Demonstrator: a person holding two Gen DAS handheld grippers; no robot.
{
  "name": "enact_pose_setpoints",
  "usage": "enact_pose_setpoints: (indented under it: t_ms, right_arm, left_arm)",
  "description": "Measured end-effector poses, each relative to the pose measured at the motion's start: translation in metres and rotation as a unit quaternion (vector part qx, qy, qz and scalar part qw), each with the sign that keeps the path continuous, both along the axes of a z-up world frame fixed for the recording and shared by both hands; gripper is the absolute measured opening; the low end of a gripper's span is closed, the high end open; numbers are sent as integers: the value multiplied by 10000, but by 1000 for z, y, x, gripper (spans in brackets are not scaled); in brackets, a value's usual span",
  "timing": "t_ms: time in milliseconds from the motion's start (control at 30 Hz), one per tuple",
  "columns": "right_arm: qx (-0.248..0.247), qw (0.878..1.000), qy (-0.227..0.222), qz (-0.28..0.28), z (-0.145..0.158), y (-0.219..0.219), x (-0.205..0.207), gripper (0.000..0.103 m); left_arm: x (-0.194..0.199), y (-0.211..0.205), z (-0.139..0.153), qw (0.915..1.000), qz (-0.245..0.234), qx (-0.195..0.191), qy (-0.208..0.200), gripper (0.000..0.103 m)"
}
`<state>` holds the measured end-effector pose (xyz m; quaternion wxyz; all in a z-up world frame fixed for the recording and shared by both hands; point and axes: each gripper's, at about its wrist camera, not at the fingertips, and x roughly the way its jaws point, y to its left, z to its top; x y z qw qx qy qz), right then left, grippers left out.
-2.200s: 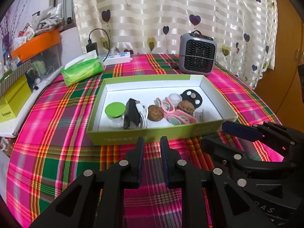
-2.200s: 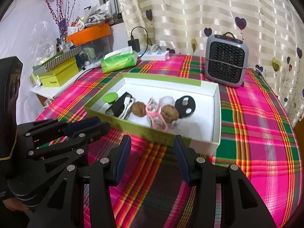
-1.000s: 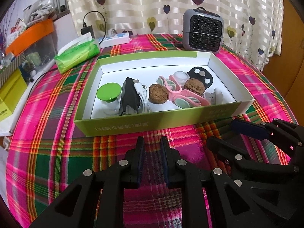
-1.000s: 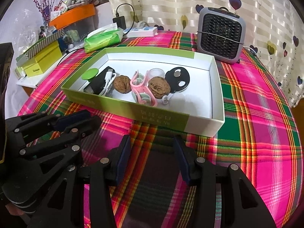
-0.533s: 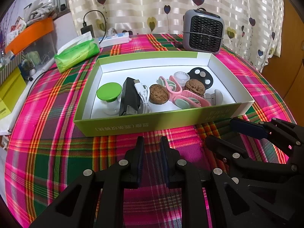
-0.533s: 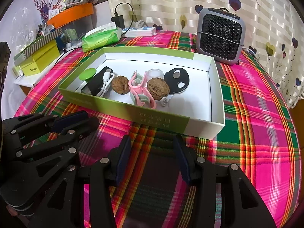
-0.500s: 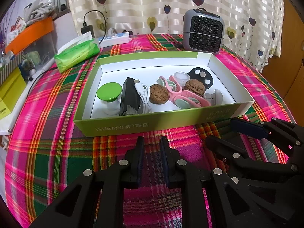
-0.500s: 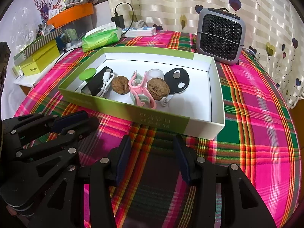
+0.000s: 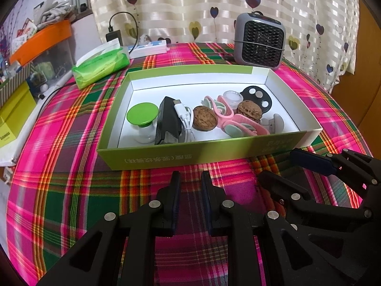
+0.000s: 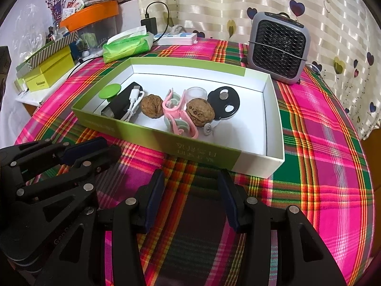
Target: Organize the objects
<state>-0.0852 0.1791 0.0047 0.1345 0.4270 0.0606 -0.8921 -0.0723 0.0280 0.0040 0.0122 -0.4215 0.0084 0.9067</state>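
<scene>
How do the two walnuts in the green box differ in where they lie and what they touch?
The left walnut lies on the box floor beside the white cable and black charger; the right walnut sits further back, propped against the pink clips and next to the black disc. The right walnut looks slightly raised, the left one flat. Both are brown, wrinkled and whole.
</scene>
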Motion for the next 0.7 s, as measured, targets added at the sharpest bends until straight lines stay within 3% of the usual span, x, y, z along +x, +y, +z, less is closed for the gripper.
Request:
enact_pose_setpoints:
  t_ms: [700]
  right_arm:
    - [-51, 10000, -14, -4, 1, 0, 0, 48]
  left_arm:
    - [0, 0, 0, 10000, 1, -21, 1, 16]
